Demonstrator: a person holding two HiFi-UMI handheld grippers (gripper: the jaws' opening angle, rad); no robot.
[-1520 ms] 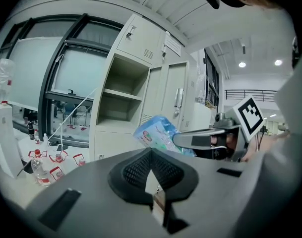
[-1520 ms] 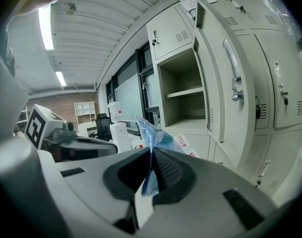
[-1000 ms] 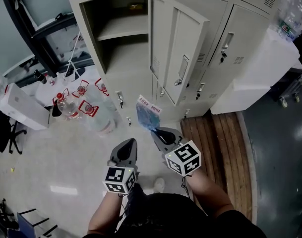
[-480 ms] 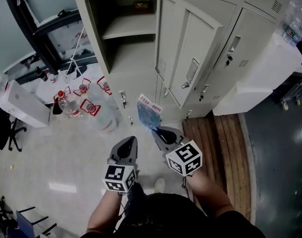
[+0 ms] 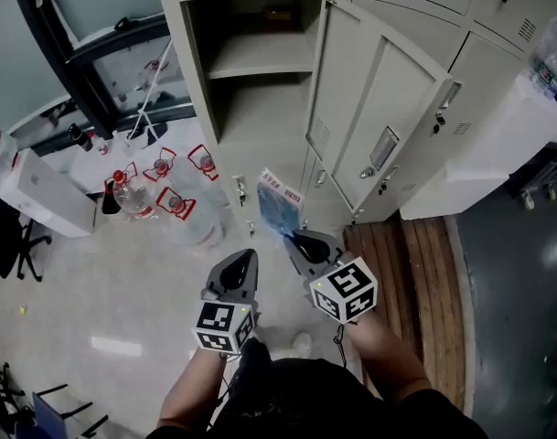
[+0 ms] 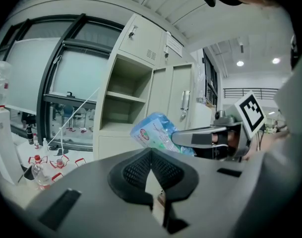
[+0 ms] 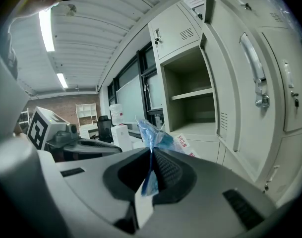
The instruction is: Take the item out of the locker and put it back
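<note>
My right gripper holds a blue packet, jaws clenched on its edge, near the open locker. My left gripper, jaws closed, carries nothing.

A crinkled blue plastic packet, its white label printed in red, is standing out against the cream metal locker. The dark grey right gripper and left gripper are carrying black-and-white checked marker cubes. Red-capped clear plastic bottles are dotting the pale speckled floor.
</note>
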